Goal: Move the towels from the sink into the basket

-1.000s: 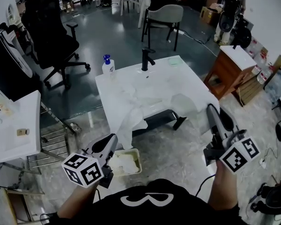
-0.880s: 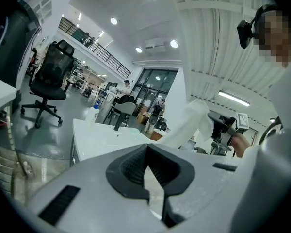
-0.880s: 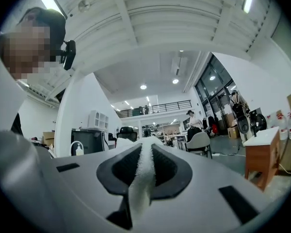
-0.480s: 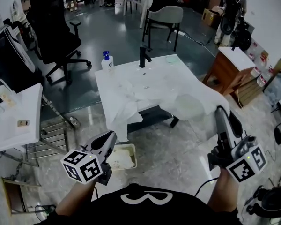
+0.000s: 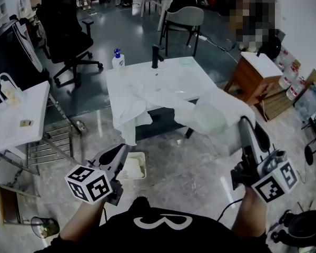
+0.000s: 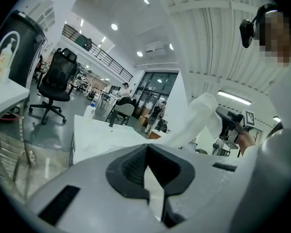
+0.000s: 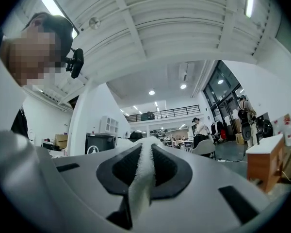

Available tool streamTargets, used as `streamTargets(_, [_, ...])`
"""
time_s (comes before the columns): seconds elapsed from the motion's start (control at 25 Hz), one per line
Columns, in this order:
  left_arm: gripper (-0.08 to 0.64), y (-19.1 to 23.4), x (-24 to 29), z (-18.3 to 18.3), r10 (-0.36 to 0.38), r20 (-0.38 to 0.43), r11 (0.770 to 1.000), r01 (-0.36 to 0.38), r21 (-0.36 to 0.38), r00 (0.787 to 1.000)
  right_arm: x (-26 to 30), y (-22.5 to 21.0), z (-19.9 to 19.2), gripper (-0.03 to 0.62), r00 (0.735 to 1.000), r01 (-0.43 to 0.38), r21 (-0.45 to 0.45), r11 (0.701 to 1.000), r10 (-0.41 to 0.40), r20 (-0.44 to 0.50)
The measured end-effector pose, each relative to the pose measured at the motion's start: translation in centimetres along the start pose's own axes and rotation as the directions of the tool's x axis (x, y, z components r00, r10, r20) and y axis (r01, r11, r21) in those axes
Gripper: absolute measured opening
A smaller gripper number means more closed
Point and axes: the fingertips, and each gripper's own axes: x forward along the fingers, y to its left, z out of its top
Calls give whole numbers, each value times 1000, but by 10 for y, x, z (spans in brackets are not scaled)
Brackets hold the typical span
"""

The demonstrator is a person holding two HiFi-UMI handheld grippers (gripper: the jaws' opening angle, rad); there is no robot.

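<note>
Now we pinch the white towel (image 5: 200,107), stretched from the sink (image 5: 147,70), in our right gripper's (image 5: 245,125) fingers, our left gripper's (image 5: 121,153) fingers closed near the floor basket (image 5: 143,165).

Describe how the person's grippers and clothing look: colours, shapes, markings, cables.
The left gripper and right gripper have grey tapered bodies with black pads, and each carries a white cube with black square markers. A thin black cable trails from the right one. The person wears a black top with a white logo.
</note>
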Motion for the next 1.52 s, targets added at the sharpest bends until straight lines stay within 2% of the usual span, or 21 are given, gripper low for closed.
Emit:
streamTargets(0.48, [6,-35,-59,-24,70,41,997,-71,23,997,-61,27,1,51,998,-64,33,997,63,25])
streamTargets(0.64, [6,-46,-71,-33,84,38,996,-85,30,996,-69,26,-14,51,997,-72,60,996,72,2])
streamTargets(0.84, [6,-53,-82,-40,110,33,993,-111,33,993,-51,7,-56,51,996,-53,132,990,62,-67])
streamTargets(1.0, [6,-53,-94,-39,139,45,989,-141,45,989,-30,0,-106,51,980,-41,158,987,71,-186])
streamTargets(1.08, [6,-48,-99,-38,156,51,987,-158,40,986,-25,3,-122,49,973,-52,168,984,88,-214])
streamTargets(1.52, [6,-10,-103,-38,201,55,980,-201,4,978,-2,51,-134,49,947,-183,169,969,220,-236])
